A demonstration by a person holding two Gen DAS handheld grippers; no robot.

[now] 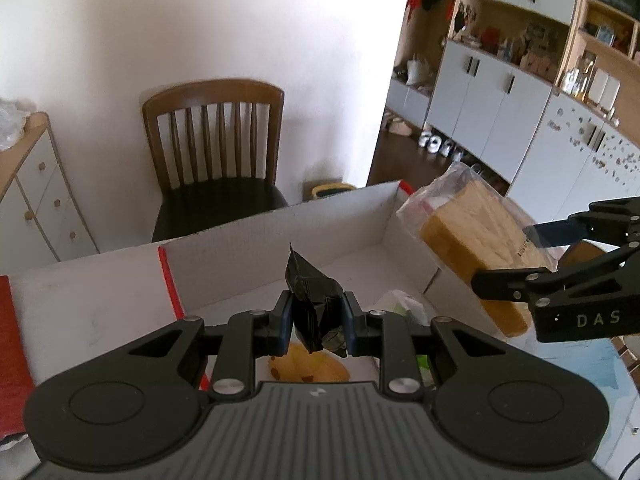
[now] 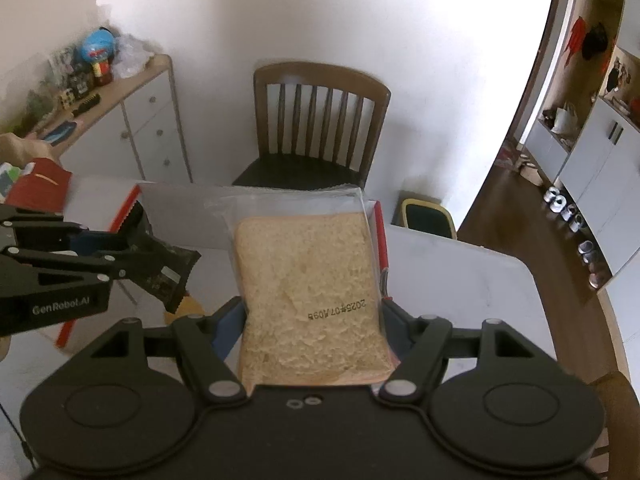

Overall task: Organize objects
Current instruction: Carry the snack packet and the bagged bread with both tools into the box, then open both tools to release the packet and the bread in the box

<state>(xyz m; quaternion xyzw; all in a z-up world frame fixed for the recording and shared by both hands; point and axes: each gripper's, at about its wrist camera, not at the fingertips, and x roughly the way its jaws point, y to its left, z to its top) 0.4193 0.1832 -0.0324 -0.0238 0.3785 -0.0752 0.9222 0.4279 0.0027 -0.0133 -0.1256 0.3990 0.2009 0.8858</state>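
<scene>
From the left wrist view, the left gripper point(image 1: 318, 326) has its jaws pinching a crumpled black foil packet point(image 1: 314, 308), which hangs in the air over the open white cardboard box with red trim point(image 1: 280, 236). At about four o'clock from the packet, near the frame's right edge, the right gripper point(image 1: 516, 258) carries a clear plastic bag of sliced bread point(image 1: 472, 232) above the box's right end. Below the left jaws, a yellow-orange item point(image 1: 308, 368) and a pale crumpled plastic wrapper point(image 1: 404, 304) can be seen, but whether they lie in the box cannot be told.

From the right wrist view, the jaws stand wide and press on the two sides of the bread bag point(image 2: 308, 280), held above the white bench point(image 2: 460, 280). The left gripper point(image 2: 160, 264) shows at nine o'clock with the black packet point(image 2: 172, 276) clamped in it, over the box point(image 2: 180, 208).

Judged from this, the tidying is midway: two items are held above the box and neither is set down yet.
</scene>
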